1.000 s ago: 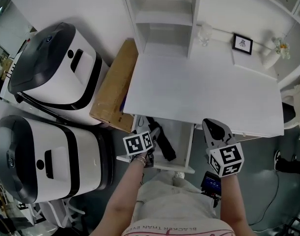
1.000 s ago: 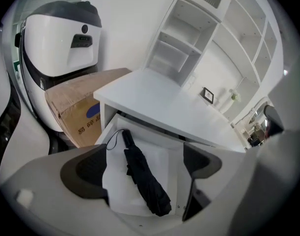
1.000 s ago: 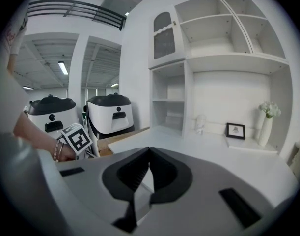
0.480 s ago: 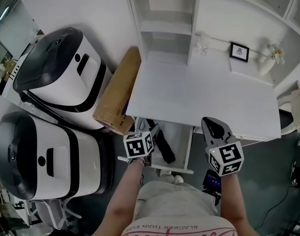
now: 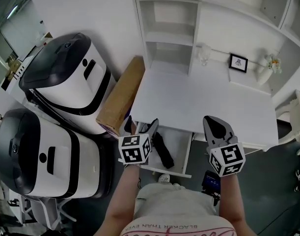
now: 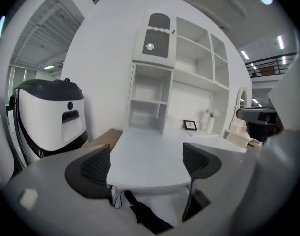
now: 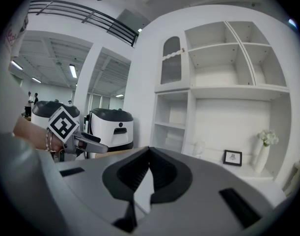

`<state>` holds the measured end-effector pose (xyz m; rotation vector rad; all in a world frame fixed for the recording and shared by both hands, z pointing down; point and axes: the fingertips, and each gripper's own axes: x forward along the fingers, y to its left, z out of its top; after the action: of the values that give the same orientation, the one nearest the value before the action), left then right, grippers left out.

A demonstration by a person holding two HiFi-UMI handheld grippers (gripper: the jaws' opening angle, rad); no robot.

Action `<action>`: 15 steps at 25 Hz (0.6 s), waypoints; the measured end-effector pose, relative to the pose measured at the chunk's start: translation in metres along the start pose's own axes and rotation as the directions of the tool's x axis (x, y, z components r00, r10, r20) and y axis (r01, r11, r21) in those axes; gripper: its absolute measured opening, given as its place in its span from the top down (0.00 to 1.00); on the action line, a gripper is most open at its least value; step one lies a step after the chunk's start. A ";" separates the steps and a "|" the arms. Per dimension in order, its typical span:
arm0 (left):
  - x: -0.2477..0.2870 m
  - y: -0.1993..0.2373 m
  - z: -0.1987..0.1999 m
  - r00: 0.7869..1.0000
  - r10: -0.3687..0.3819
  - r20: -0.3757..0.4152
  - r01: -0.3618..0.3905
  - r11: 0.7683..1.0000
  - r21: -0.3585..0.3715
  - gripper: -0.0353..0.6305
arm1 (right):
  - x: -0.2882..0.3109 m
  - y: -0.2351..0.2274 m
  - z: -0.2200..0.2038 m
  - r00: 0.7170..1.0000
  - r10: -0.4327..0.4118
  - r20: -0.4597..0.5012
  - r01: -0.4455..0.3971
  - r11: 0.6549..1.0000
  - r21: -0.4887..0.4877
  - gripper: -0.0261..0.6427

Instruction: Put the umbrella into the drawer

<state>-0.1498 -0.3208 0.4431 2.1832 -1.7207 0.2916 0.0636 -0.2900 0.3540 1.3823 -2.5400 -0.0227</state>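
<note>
The black folded umbrella (image 5: 162,149) already lies inside the open drawer (image 5: 169,170) under the white desk (image 5: 204,100), set at a slant across the drawer floor, with its far end tucked under the desk edge. Judging by that, the placing step is as good as finished.

Your left gripper (image 5: 141,128) hangs over the drawer's left side. Its 2 jaws stand well apart with nothing between them. In the left gripper view the umbrella sits below the jaws and apart from both pads, its thin wrist cord trailing off to the left. Your right gripper (image 5: 214,126) is up over the desk's front edge, to the right of the drawer. Its jaws are pressed together on nothing, and it plays no part just now.

For the next move, lift the left gripper straight up and back toward you, so that neither pad catches the cord or drags the umbrella out of line. The task asks only for the umbrella in the drawer, so you could stop there. If you want the drawer shut, first check that no part of the umbrella rises above the drawer walls, then push on the front rim, not on the umbrella
</note>
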 end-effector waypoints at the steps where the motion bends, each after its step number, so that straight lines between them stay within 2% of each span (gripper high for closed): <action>1: -0.004 -0.002 0.008 1.000 -0.005 0.028 0.004 1.000 0.016 0.24 | -0.001 0.000 0.004 1.000 0.001 0.009 -0.001 1.000 -0.004 0.95; 6: -0.022 -0.015 0.046 0.989 -0.032 0.147 0.016 0.994 0.104 0.32 | -0.009 0.000 0.021 0.999 -0.001 0.049 0.002 1.000 -0.014 0.95; 10: -0.036 -0.024 0.069 0.977 -0.056 0.206 0.029 0.991 0.132 0.43 | -0.016 -0.002 0.036 0.997 -0.014 0.081 0.017 0.999 -0.032 0.95; 13: -0.046 -0.027 0.083 0.968 -0.060 0.242 0.023 0.988 0.153 0.56 | -0.024 -0.002 0.049 0.993 -0.019 0.116 0.022 0.999 -0.025 0.95; 15: -0.052 -0.029 0.090 0.963 -0.059 0.265 0.011 0.984 0.177 0.68 | -0.030 -0.001 0.058 0.990 -0.021 0.141 0.024 1.000 -0.016 0.95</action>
<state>-0.1392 -0.3030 0.3369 2.4746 -1.8557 0.1453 0.0674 -0.2718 0.2917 1.4508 -2.6311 -0.1514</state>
